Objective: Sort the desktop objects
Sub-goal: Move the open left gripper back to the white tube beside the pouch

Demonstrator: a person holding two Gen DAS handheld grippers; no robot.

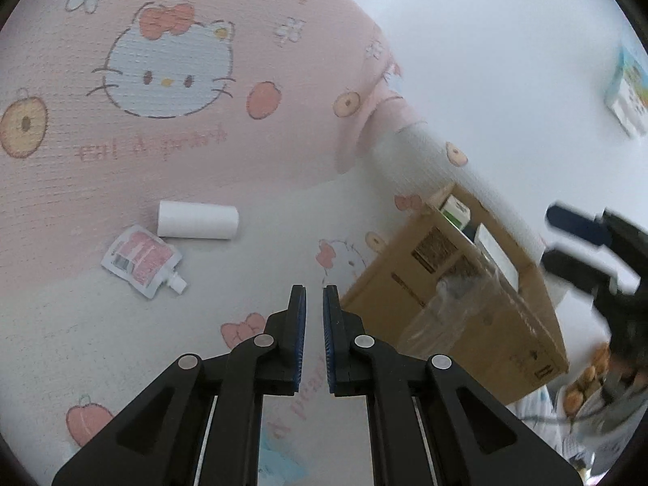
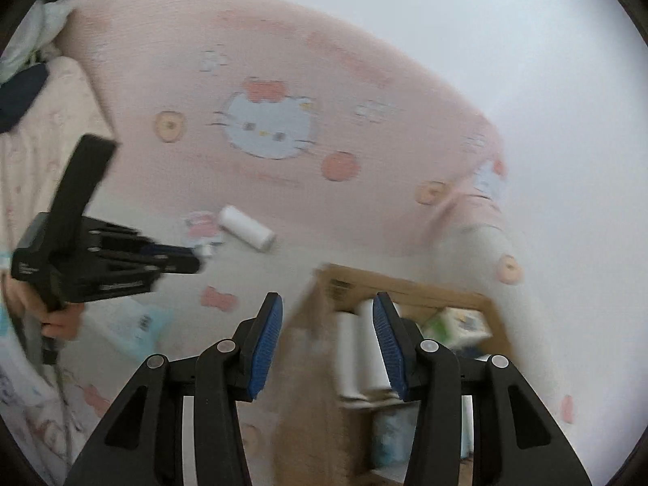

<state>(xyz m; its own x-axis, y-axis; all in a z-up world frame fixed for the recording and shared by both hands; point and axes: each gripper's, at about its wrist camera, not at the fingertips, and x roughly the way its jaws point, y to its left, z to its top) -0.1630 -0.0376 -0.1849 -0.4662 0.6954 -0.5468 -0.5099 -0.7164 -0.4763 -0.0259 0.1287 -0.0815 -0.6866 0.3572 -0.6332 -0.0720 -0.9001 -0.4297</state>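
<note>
Left tongs [image 1: 314,289], pouch [image 1: 142,260] and roll [image 1: 197,219] beyond, leftward.

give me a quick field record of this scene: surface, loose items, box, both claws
surface: pink cartoon-cat print cloth
loose items: white cylindrical roll beside a flat pink-and-white spout pouch
box: open brown cardboard box, holding white rolls and a green-and-white packet
left claw: shut, empty
right claw: open, empty, above the box
</note>
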